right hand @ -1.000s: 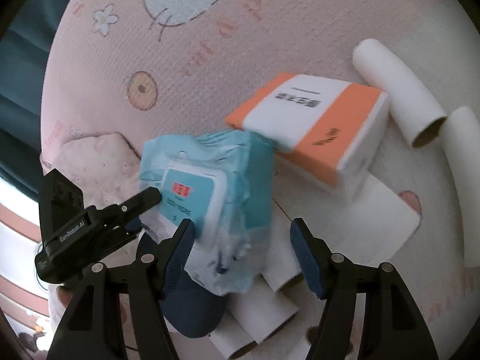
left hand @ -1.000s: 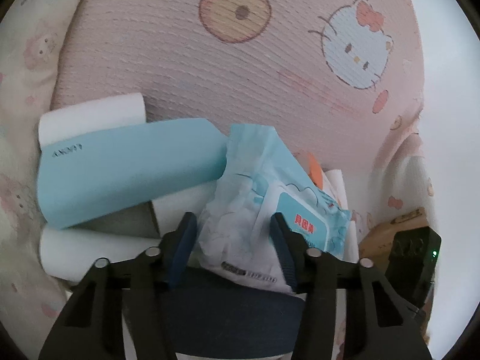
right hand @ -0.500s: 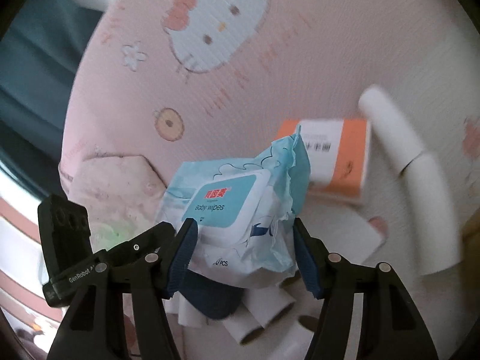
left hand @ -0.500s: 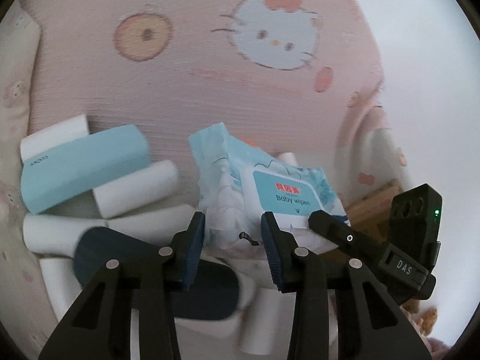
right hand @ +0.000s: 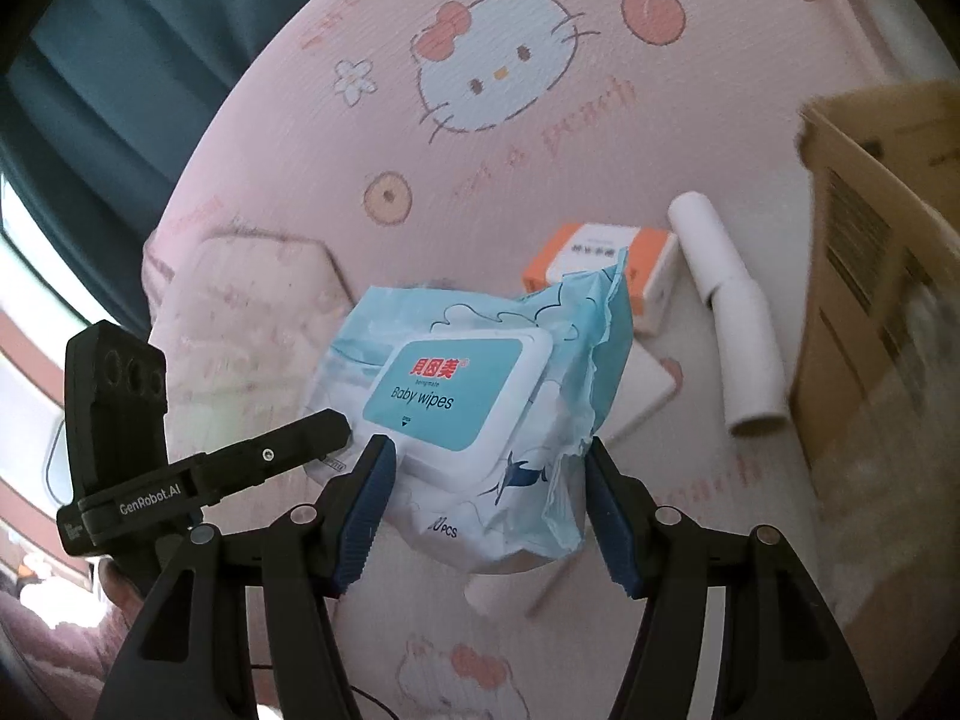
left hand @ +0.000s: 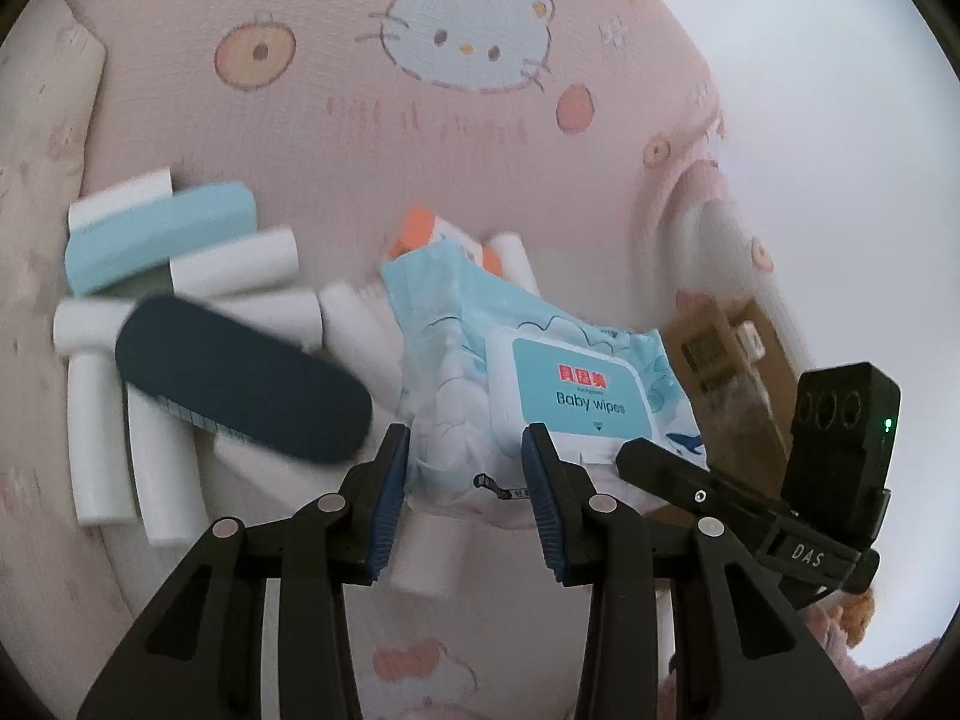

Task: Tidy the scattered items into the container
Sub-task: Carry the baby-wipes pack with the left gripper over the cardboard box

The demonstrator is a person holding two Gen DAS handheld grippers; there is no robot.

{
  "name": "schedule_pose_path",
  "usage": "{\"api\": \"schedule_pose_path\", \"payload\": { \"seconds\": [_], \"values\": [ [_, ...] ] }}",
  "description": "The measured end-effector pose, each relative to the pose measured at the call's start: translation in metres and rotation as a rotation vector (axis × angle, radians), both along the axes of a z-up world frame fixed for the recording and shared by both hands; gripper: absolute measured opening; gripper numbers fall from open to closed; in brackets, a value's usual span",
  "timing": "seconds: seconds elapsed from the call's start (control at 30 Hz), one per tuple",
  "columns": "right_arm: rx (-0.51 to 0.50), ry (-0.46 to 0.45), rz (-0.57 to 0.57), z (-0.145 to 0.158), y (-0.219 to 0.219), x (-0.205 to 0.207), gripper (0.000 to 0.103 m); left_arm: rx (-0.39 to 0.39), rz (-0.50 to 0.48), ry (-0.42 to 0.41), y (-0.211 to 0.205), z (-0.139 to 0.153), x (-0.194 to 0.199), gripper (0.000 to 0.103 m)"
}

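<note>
A light-blue pack of baby wipes (left hand: 540, 384) (right hand: 480, 384) hangs above the pink bedspread, held from two sides. My left gripper (left hand: 468, 468) pinches its lower left end, the blue pads pressed into the wrapper. My right gripper (right hand: 489, 498) is shut on the pack's other side, its jaws wide around the bulk. Each gripper shows in the other's view as a black finger beside the pack. An open cardboard box (right hand: 870, 276) (left hand: 726, 354) stands at the right.
On the Hello Kitty bedspread (left hand: 360, 90) lie several white rolls (left hand: 234, 258) (right hand: 738, 324), a light-blue box (left hand: 156, 228), an orange-and-white box (right hand: 600, 264) and a dark blue oval item (left hand: 240, 378). A pillow (right hand: 252, 312) lies left; dark curtains hang behind.
Both grippers closed on the wipes pack and lifted it off the pile. The items on the bed now look smaller, and the cardboard box has come into the right wrist view.
</note>
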State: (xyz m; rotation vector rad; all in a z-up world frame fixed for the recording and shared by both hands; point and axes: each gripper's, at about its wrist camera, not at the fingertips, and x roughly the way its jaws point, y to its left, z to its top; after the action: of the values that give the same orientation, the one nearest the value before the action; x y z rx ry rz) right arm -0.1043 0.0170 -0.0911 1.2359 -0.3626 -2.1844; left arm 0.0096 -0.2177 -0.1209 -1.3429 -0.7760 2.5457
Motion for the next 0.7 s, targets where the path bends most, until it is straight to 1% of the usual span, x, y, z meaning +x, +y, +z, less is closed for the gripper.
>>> {"api": "schedule_pose_path", "payload": {
  "seconds": [0.1,0.2,0.33,0.4,0.47,0.5,0.57,0.63,0.7],
  "values": [
    [0.001,-0.014,0.02,-0.006,0.01,0.013,0.06,-0.016,-0.008,-0.027,0.013,-0.005,0.008,0.042],
    [0.006,-0.047,0.024,-0.017,0.019,0.021,0.06,-0.032,-0.015,-0.072,0.026,-0.017,0.011,0.042],
    [0.021,-0.101,0.019,-0.038,0.023,0.021,0.06,-0.032,0.0,-0.134,0.032,-0.039,0.013,0.042],
    [0.033,-0.131,0.034,-0.051,0.021,0.019,0.06,-0.032,-0.006,-0.179,0.032,-0.053,0.014,0.042],
    [0.056,-0.164,0.052,-0.064,0.018,0.016,0.06,-0.036,-0.02,-0.204,0.033,-0.065,0.015,0.042],
    [0.076,-0.172,0.063,-0.07,0.015,0.014,0.06,-0.058,-0.035,-0.211,0.035,-0.07,0.016,0.042],
    [0.114,-0.172,0.09,-0.08,0.011,0.013,0.061,-0.12,-0.066,-0.186,0.043,-0.071,0.019,0.042],
    [0.09,-0.182,0.089,-0.086,0.013,0.011,0.062,-0.189,-0.104,-0.168,0.049,-0.068,0.018,0.042],
    [0.074,-0.194,0.081,-0.089,0.017,0.008,0.062,-0.229,-0.136,-0.166,0.054,-0.067,0.014,0.042]
  ]
}}
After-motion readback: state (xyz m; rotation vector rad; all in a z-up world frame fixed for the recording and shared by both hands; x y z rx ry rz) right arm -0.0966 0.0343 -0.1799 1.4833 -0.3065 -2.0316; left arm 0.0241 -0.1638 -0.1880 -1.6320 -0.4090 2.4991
